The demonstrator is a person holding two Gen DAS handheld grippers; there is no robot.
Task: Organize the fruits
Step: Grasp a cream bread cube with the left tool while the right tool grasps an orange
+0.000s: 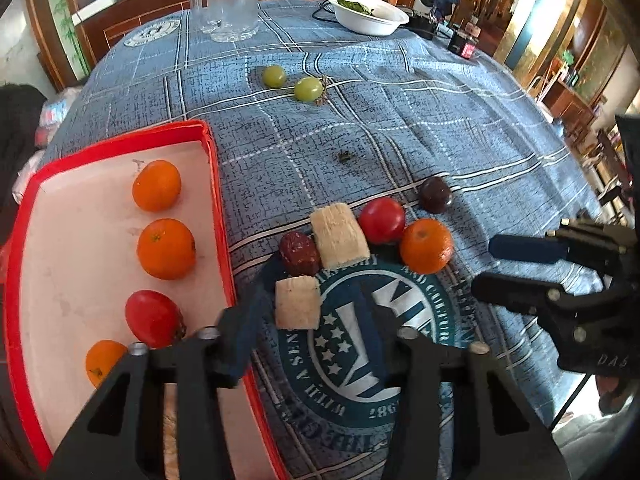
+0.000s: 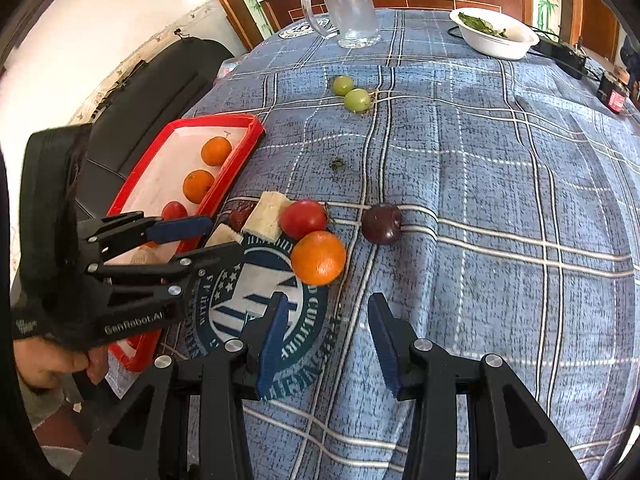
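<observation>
The red tray (image 1: 120, 148) already holds three oranges (image 1: 166, 248) and a tomato (image 1: 154, 318). On the table (image 1: 440, 112), an orange (image 2: 318, 258), tomato (image 2: 303, 218), dates (image 1: 299, 253), plum (image 2: 381, 224), two pale chunks (image 1: 339, 235) and two grapes (image 2: 357, 99) are left. The left gripper (image 1: 310, 330) and right gripper (image 2: 326, 334) are both parted and empty.

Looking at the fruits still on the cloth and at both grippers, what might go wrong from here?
1. The left gripper stands over the small pale block, beside the red tray wall; a finger may catch it.
2. The orange touches the tomato, so gripping one may roll the other.
3. The dark plum lies alone on wrinkled cloth and may roll off.
</observation>
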